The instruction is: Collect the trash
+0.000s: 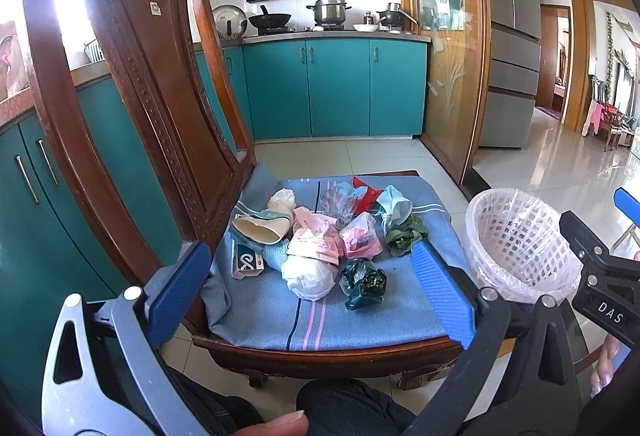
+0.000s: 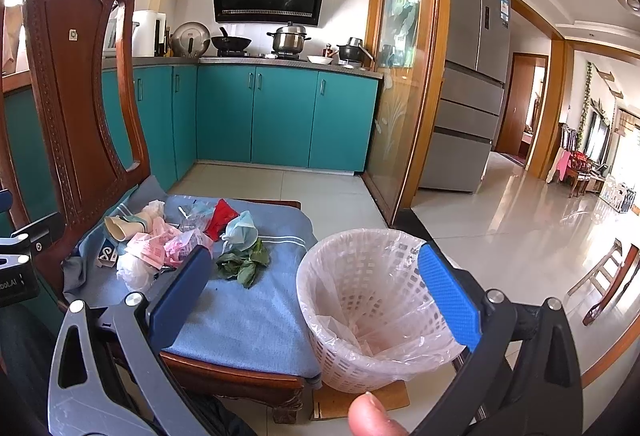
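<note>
Both grippers hung wide open and empty: the left gripper (image 1: pixel 312 292) faced the trash pile (image 1: pixel 320 240) on the chair cushion (image 1: pixel 260 316), while the right gripper (image 2: pixel 316 288) hovered just before the lined basket (image 2: pixel 360 312).

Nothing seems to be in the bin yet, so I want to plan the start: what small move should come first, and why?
Probably ease the left gripper forward and down onto the white crumpled bag, the piece nearest it on the chair cushion. Its jaws stand wide open and hold nothing, and the lined basket waits just right of the chair, a short carry away. The right gripper is open too.
</note>
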A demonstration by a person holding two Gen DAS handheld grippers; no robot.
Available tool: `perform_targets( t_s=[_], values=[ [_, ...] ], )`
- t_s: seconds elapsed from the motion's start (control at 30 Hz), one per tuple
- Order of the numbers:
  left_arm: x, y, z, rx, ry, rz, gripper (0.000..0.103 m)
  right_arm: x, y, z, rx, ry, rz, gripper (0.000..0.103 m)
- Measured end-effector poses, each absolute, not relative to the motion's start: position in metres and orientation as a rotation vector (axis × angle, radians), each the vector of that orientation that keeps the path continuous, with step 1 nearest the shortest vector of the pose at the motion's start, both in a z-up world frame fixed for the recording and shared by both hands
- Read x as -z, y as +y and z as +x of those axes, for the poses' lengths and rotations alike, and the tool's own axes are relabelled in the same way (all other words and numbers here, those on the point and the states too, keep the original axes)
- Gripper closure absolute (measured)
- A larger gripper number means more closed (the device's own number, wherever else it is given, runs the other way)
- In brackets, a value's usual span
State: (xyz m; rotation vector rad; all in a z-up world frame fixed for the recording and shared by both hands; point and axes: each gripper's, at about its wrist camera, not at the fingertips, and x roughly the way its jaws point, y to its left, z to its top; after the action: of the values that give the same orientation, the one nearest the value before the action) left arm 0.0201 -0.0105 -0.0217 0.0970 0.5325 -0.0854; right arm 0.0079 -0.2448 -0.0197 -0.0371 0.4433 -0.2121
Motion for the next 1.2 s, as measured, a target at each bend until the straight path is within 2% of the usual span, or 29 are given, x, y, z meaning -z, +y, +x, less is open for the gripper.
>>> perform_targets(
  t_s=[0.37,0.53,0.6,0.63,0.67,0.73,0.77,0.9,0.97,1.03,1.2],
  values=[
    [0.039,-0.012,0.037,0.086,0.589,0.106,0.003,0.030,-0.251,0.021,0.190,0.497,-0.022,0.003],
    [0.083,-0.005,0.070,0.081,0.763,0.102,0.003,0.057,-0.262,0.050,0.156,0.625,0.012,0.004],
    [0.099,0.000,0.078,0.072,0.812,0.099,0.004,0.069,-0.264,0.058,0.097,0.659,0.049,0.016],
    [0.109,0.005,0.084,0.063,0.843,0.093,0.008,0.074,-0.263,0.062,0.084,0.670,0.049,0.025],
    [0.116,0.009,0.088,0.056,0.866,0.084,0.016,0.080,-0.259,0.067,0.066,0.676,0.040,0.035],
    [0.130,0.019,0.096,0.043,0.919,0.055,0.029,0.091,-0.247,0.080,-0.006,0.702,0.034,0.047],
    [0.136,0.023,0.101,0.035,0.942,0.042,0.035,0.096,-0.242,0.087,-0.049,0.719,0.048,0.049],
    [0.151,0.038,0.109,-0.008,0.990,0.032,0.036,0.123,-0.216,0.130,-0.223,0.827,0.104,0.049],
    [0.153,0.045,0.111,-0.035,0.997,0.032,0.026,0.132,-0.195,0.146,-0.259,0.847,0.095,0.037],
    [0.151,0.053,0.114,-0.053,0.995,0.018,0.022,0.140,-0.173,0.160,-0.310,0.862,0.085,0.028],
    [0.144,0.061,0.128,-0.025,0.987,-0.053,0.016,0.161,-0.144,0.185,-0.330,0.934,0.025,0.025]
  ],
)
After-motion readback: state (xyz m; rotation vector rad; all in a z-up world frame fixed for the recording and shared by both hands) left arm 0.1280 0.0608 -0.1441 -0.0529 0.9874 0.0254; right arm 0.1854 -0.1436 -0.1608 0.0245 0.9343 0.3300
